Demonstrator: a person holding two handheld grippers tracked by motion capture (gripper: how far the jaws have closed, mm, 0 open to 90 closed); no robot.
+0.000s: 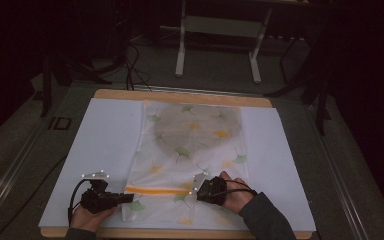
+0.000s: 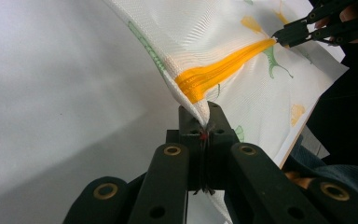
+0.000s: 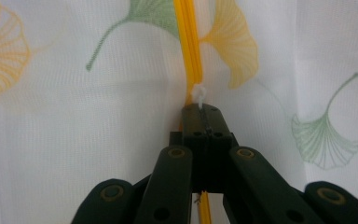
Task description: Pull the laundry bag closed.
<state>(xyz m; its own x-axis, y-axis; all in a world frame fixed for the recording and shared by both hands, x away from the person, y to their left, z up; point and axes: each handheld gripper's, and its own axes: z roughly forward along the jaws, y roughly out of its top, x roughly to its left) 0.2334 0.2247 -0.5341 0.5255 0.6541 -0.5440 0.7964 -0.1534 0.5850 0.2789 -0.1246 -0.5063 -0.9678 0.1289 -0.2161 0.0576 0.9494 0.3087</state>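
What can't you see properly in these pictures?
- The grey round thing inside the mesh bag: high view, blurred by the bag's fabric, so I can't tell what it is.
- The white zipper pull: right gripper view, its lower part hidden between the right claw jaws.
- The bag's corner: left gripper view, swallowed by the shut left claw.
- The room behind the table: too dark.

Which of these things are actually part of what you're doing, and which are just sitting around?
In use:
- mesh bag with leaf print
- its orange zipper
- left claw, pinching the bag's edge
- right claw, shut at the zipper's white pull

Just there:
- white sheet under the bag
- metal stand behind the table
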